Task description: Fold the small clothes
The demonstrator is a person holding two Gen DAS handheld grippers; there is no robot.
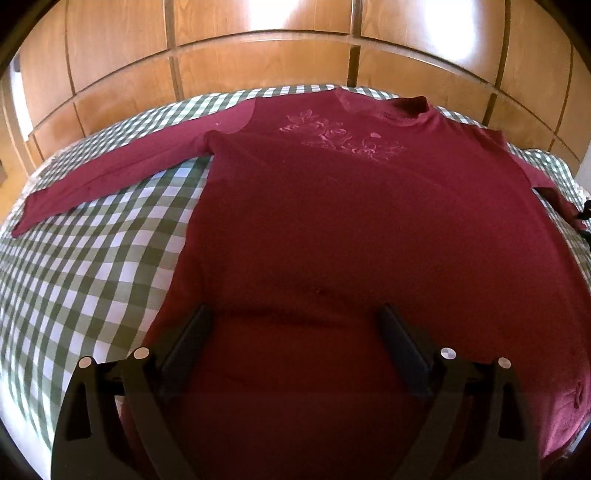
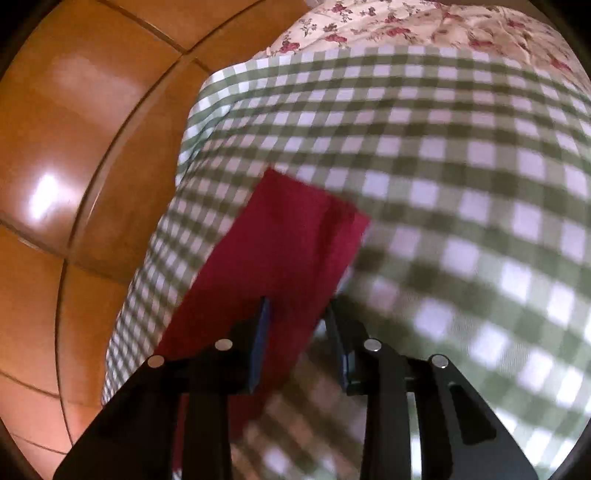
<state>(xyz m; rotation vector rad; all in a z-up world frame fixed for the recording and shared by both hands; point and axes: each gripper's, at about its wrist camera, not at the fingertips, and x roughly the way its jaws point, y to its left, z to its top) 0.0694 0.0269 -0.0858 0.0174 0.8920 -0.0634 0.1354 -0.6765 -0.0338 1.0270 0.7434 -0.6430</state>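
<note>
Maroon long-sleeve shirt (image 1: 332,221) lies flat, front up, on a green-checked cloth (image 1: 92,266), spreading ahead of the left gripper (image 1: 295,314). Left gripper wide open over the hem area, holds nothing; shirt fabric shows between and beyond its fingers. One sleeve (image 1: 110,173) stretches out ahead-left. Right gripper (image 2: 301,306) partly open, the other sleeve's end (image 2: 280,240) running between its fingers and on ahead; view blurred, cannot tell if it touches the fabric. Wooden panels (image 1: 258,55) beyond; floral fabric (image 2: 406,22) far ahead of right gripper.
</note>
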